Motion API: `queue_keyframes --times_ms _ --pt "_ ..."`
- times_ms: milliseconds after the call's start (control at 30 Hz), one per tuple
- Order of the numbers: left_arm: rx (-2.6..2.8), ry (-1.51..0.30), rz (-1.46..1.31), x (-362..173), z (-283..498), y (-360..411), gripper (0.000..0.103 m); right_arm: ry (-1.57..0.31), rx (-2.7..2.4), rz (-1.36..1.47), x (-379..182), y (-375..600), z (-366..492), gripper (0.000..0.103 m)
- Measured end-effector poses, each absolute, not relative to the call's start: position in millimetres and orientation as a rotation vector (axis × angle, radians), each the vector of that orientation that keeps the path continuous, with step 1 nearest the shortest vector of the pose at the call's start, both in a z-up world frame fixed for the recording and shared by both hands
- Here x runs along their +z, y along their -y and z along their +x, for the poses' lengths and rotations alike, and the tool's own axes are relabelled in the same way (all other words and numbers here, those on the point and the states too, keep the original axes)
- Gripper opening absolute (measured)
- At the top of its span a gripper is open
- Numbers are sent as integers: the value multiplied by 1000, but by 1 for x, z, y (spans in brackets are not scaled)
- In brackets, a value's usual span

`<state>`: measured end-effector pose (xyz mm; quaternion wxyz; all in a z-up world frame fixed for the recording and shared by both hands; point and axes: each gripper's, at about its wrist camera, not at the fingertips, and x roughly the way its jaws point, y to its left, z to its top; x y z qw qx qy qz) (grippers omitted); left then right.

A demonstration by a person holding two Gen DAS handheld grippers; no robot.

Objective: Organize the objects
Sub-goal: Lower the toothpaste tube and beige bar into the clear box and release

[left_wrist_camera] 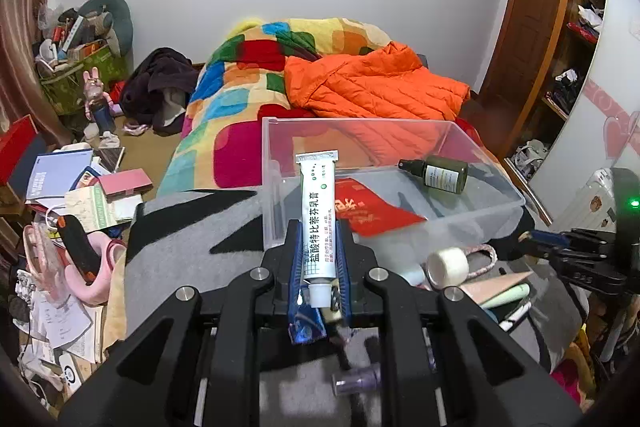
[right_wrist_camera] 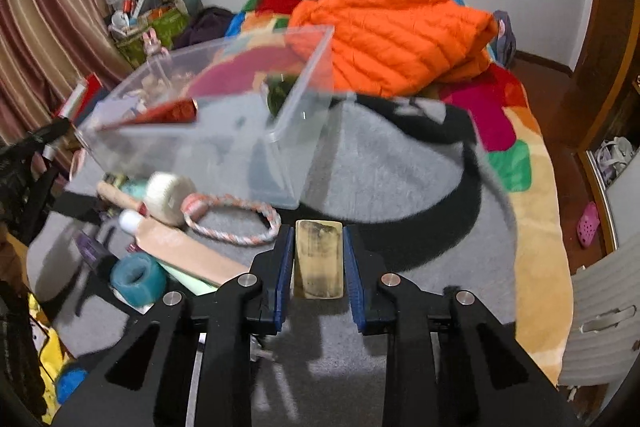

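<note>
Your left gripper (left_wrist_camera: 319,247) is clamped on a white ointment tube (left_wrist_camera: 317,217), its crimped end reaching over the clear plastic bin (left_wrist_camera: 472,215) that holds a green spray bottle (left_wrist_camera: 442,173). Your right gripper (right_wrist_camera: 318,259) squeezes a yellowed block (right_wrist_camera: 319,259) above the grey blanket (right_wrist_camera: 380,167).

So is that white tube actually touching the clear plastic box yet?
Cannot tell. In the left wrist view the white tube, clamped in the left hand-held gripper, overlaps the clear box wall, but depth is unclear.
</note>
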<state>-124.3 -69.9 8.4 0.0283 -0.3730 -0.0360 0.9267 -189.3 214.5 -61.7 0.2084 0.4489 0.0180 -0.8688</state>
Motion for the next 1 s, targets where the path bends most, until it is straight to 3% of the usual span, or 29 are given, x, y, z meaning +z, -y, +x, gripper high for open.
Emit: queue_keyframes --times_ms 400,1000 --pt "2783 111 -1277 -10 -168 63 16 -63 -2457 1015 -2 -172 -210 22" --pt "2751 92 -1266 -16 -177 45 16 -170 -2304 1174 -49 -104 -254 23"
